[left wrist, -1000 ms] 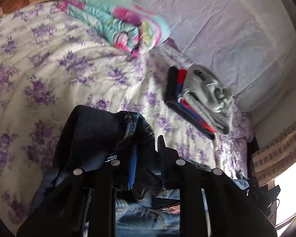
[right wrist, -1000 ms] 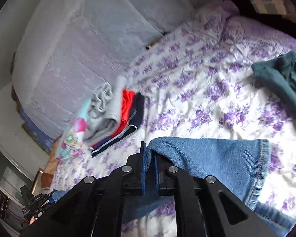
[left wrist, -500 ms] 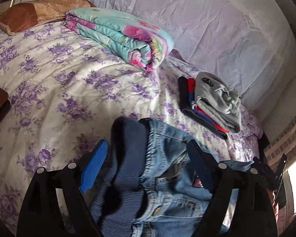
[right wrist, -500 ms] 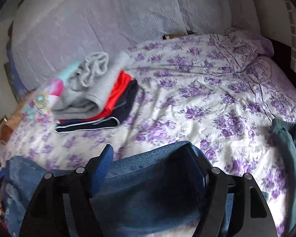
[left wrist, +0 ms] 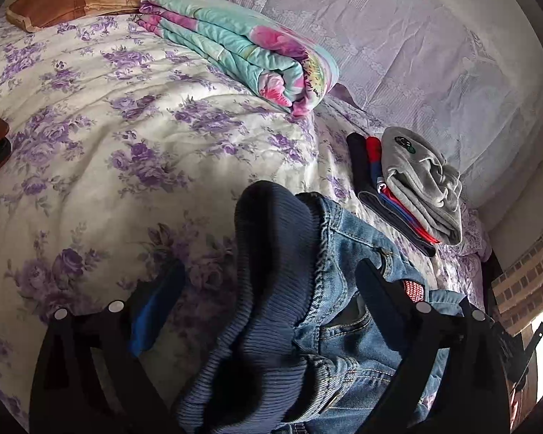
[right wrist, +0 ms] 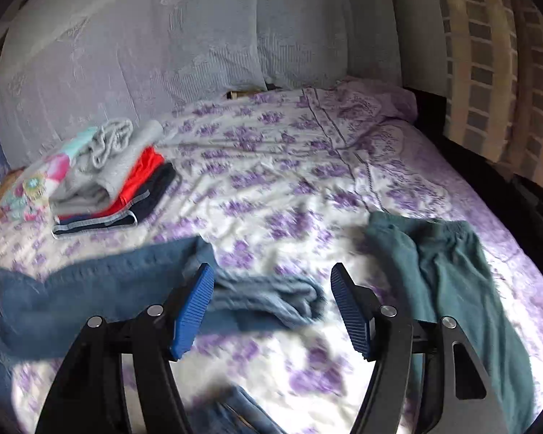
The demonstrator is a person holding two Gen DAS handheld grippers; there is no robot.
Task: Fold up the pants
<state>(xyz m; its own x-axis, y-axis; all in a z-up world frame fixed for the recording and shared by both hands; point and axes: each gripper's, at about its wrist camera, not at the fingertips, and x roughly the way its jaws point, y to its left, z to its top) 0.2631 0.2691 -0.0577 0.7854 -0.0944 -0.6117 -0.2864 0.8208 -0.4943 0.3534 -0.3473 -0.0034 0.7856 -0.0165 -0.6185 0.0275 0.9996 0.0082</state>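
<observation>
Lying crosswise on the bed (right wrist: 271, 188), the jeans (left wrist: 344, 289) sit between the opening left claw (left wrist: 268, 289), waistband nearest, unheld; the right claw (right wrist: 271, 303) gapes empty.

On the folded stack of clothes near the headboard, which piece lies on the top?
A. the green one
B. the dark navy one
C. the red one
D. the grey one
D: in both views the grey piece lies on top of the stack, with the red piece and the dark navy piece under it.

Faded denim jeans (left wrist: 347, 253) with ribbed knit waistband on matt cotton bedspread (left wrist: 126, 137).
</observation>
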